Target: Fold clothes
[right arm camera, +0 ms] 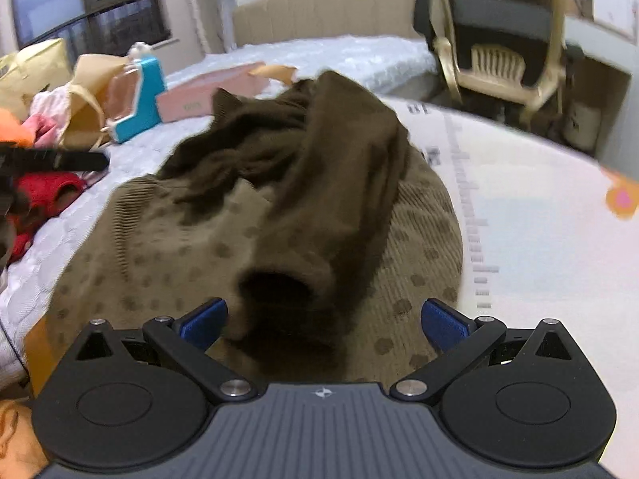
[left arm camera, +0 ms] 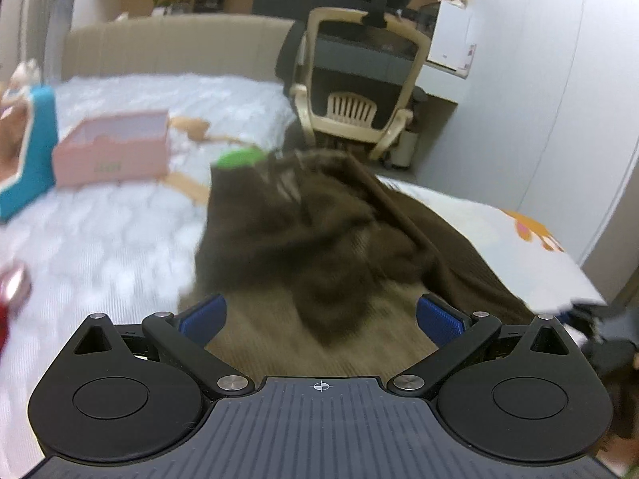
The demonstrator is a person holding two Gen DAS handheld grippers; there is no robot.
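Observation:
A brown knitted garment (left arm camera: 319,239) lies crumpled on the bed, its dark folds heaped over a lighter dotted panel (right arm camera: 159,247). In the right wrist view a dark sleeve opening (right arm camera: 279,291) lies just ahead of the fingers. My left gripper (left arm camera: 319,319) is open, hovering over the garment's near edge with nothing between its blue pads (left arm camera: 203,317). My right gripper (right arm camera: 323,321) is open too, spread on either side of the sleeve end without closing on it. Both views are motion-blurred.
A white quilted bed (left arm camera: 100,247) holds a pink box (left arm camera: 116,147), a blue-edged box (left arm camera: 32,151) and a green item (left arm camera: 237,158). A pale mat with print (right arm camera: 519,219) lies at the right. A cream office chair (left arm camera: 359,76) stands beyond. Clothes and bags (right arm camera: 48,92) pile at the left.

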